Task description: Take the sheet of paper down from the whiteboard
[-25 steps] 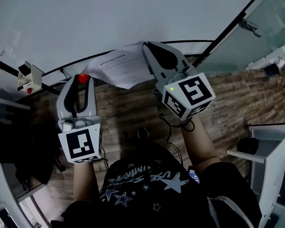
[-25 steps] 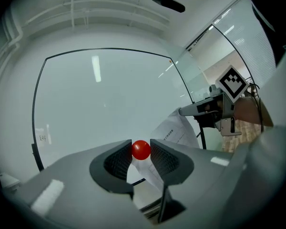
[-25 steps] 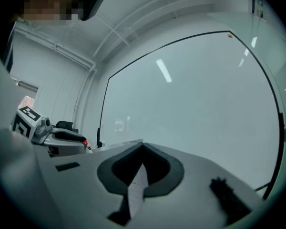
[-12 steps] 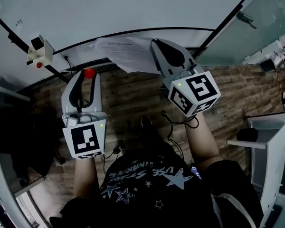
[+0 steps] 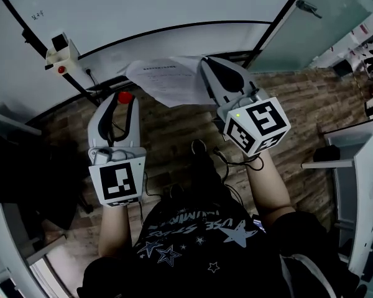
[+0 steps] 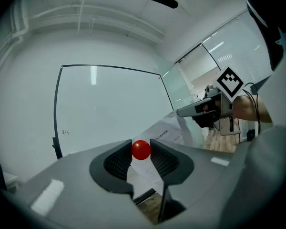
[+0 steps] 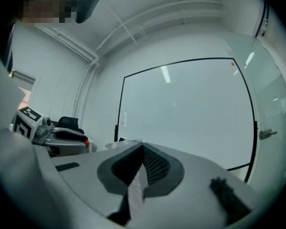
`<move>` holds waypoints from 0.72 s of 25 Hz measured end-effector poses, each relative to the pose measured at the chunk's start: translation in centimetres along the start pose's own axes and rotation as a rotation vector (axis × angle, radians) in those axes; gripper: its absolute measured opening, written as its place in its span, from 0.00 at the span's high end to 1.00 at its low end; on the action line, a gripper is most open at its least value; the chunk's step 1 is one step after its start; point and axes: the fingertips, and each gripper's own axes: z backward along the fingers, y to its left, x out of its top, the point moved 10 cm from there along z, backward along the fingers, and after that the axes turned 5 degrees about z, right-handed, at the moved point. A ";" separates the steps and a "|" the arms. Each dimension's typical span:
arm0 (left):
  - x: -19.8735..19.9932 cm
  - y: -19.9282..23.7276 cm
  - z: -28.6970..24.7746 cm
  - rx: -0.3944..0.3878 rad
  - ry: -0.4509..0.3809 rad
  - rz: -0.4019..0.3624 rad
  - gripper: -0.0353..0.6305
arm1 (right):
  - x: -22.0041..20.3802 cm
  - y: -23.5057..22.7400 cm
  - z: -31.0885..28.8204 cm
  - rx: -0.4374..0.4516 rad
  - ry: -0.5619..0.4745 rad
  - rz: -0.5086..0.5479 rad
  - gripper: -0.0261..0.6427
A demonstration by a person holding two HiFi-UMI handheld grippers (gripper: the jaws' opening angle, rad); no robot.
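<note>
The sheet of paper (image 5: 168, 79), white with printed lines, is off the whiteboard (image 5: 161, 5) and hangs in the air in front of it. My right gripper (image 5: 206, 66) is shut on the sheet's right edge; in the right gripper view the paper (image 7: 136, 192) runs edge-on between the ribbed pads. My left gripper (image 5: 124, 99), lower left of the sheet, is shut on a small red round magnet (image 5: 124, 97). The left gripper view shows that magnet (image 6: 141, 150) pinched at the jaw tips, with the paper (image 6: 167, 135) and the right gripper (image 6: 200, 109) beyond it.
A white box with a red button (image 5: 61, 48) sits on the whiteboard's dark stand at upper left. A glass wall with a door handle (image 5: 304, 5) stands at upper right. A white desk (image 5: 360, 185) is at the right and dark furniture (image 5: 25, 179) at the left, over wood flooring.
Both grippers have travelled sideways along the whiteboard together with me, so the white box and stand slid right in view. The paper and the magnet stay gripped.
</note>
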 end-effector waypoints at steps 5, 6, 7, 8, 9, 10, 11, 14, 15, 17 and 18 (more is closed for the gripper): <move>-0.5 -0.9 1.9 -0.073 -0.021 0.019 0.76 | -0.3 2.4 3.1 -0.018 0.069 -0.007 0.94; -0.6 -1.2 2.2 -0.087 -0.020 0.025 0.76 | -0.4 2.8 3.8 -0.021 0.086 -0.007 0.94; -0.8 -1.6 2.5 -0.098 -0.017 0.032 0.76 | -0.5 3.1 4.5 -0.025 0.100 -0.004 0.94; -0.9 -2.1 2.8 -0.107 -0.015 0.036 0.76 | -0.5 3.4 5.2 -0.028 0.108 0.002 0.94; -1.0 -2.6 3.2 -0.116 -0.020 0.034 0.76 | -0.4 3.6 6.0 -0.032 0.112 0.008 0.94; -1.1 -3.1 3.5 -0.123 -0.026 0.032 0.76 | -0.3 3.7 6.7 -0.036 0.113 0.012 0.94; -1.1 -3.6 3.9 -0.127 -0.028 0.036 0.76 | -0.3 3.7 7.4 -0.040 0.113 0.015 0.94; -0.9 -4.7 4.7 -0.129 -0.016 0.059 0.76 | -0.3 3.9 8.7 -0.050 0.117 0.018 0.94; -0.7 -4.9 4.9 -0.129 -0.021 0.057 0.76 | -0.3 3.9 9.1 -0.052 0.117 0.019 0.94; -0.4 -5.3 5.4 -0.126 -0.037 0.029 0.75 | -0.2 4.0 10.0 -0.050 0.110 0.026 0.94; -0.3 -5.7 5.7 -0.123 -0.041 0.019 0.76 | -0.2 4.1 10.6 -0.050 0.105 0.028 0.94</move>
